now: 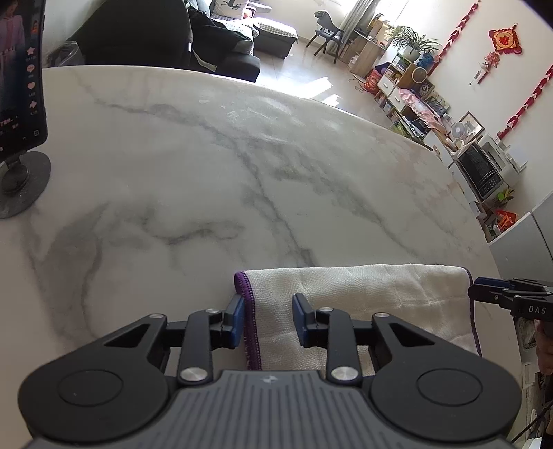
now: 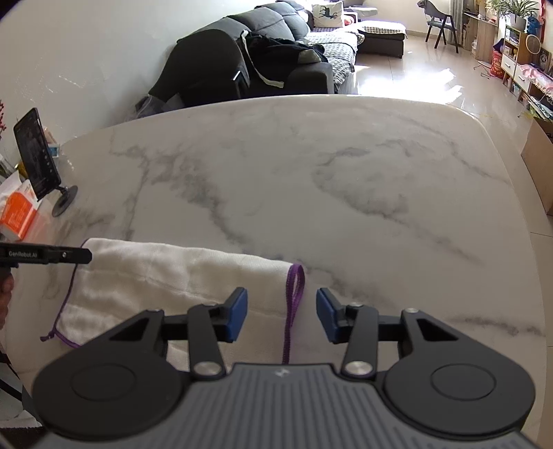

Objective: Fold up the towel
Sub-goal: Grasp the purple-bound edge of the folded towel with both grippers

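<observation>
The marble table filled both views, white stone with grey veins, glossy, its far edge rounded. Beyond that edge sat a dark sofa piled with black clothing, then sunlit floor tiles, a chair and open shelving along the wall with red hangings.

On the table's near edge lay the towel, folded into a long band, white waffled gauze hemmed in purple stitching, a purple hanging loop at its right end. Nothing lay on it or blocked it.

Off the towel's left end stood a phone on a round-based stand, screen lit, with an orange-and-white box beside it.

The left gripper straddled the towel's left hem, blue pads apart with the purple edge between them, not clamped. The right gripper straddled the right hem beside the loop, likewise unclenched, gripping nothing.
</observation>
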